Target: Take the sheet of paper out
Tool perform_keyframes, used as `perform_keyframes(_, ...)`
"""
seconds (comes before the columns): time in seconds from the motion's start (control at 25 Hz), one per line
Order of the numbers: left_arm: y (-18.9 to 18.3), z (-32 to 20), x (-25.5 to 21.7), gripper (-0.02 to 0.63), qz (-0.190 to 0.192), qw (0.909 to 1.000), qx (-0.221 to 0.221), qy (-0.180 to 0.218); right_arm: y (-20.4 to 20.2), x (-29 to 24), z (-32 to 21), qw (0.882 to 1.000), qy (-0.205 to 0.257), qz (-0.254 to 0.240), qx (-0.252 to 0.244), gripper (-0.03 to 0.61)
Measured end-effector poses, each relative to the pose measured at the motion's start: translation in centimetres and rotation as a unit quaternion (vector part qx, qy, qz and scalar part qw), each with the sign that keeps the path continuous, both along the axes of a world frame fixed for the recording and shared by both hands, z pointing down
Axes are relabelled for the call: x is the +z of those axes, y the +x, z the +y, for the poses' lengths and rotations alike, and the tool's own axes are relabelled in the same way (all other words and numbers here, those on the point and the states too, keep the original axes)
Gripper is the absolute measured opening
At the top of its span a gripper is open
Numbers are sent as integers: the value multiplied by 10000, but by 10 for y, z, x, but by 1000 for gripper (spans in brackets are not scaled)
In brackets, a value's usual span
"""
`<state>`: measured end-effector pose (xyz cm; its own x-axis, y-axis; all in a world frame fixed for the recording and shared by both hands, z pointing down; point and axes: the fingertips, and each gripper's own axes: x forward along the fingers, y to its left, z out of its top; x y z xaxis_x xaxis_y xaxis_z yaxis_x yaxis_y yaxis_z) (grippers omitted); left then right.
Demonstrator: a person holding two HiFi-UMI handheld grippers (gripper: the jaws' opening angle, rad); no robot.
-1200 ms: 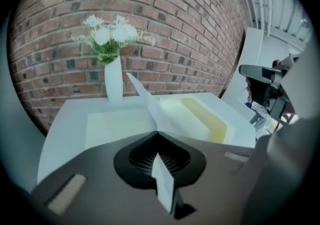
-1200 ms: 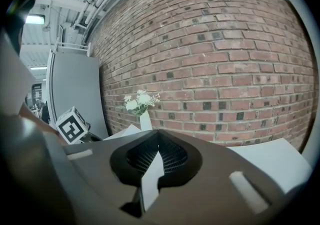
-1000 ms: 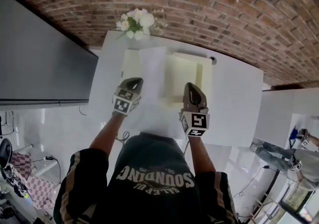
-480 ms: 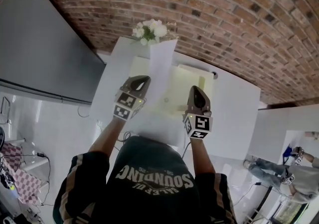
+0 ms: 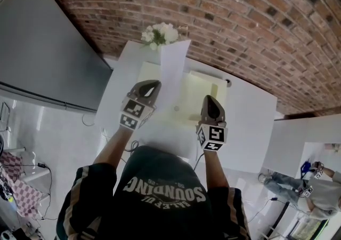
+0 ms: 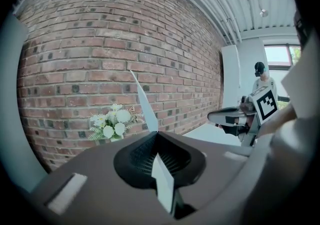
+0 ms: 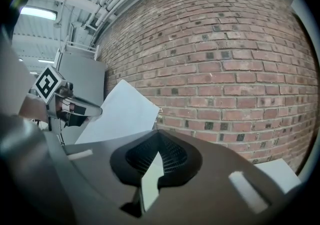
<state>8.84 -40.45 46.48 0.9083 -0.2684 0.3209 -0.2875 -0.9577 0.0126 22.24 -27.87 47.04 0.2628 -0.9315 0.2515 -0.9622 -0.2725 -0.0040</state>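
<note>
Paper (image 5: 173, 68) edge in left gripper (image 6: 157, 135) jaws, folder (image 5: 198, 85) edge in right gripper (image 7: 156, 136).

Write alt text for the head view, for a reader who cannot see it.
A person's left hand-held gripper holds a white sheet of paper upright above a white table; the right hand-held gripper pinches a pale yellow folder on it. Flowers stand by a brick wall.

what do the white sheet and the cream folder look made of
Sheet: thin matte paper, it seems; it stands up from the left tool with a slight curve. Folder: probably matte card or stiff paper, pale cream without shine, edge pinched in the right tool.
</note>
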Motion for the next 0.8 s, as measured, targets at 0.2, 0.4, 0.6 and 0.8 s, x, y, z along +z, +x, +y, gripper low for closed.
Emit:
perform_keyframes(0.2, 3, 4, 4, 11, -94, 9999, 17, -112, 4, 3, 3, 10000, -11, -27, 6, -6)
perform_keyframes(0.4, 6, 5, 7, 11, -146, 9998, 43, -153, 8, 7, 3, 10000, -50, -60, 13, -6)
perform_keyframes(0.6, 10, 7, 11, 11, -166, 9996, 61, -218, 8, 10, 2, 9999, -79, -107, -12, -6)
perform_keyframes(0.8, 11, 7, 18, 11, -199, 9994, 88, -262, 8, 13, 0, 9999, -99, -112, -27, -6)
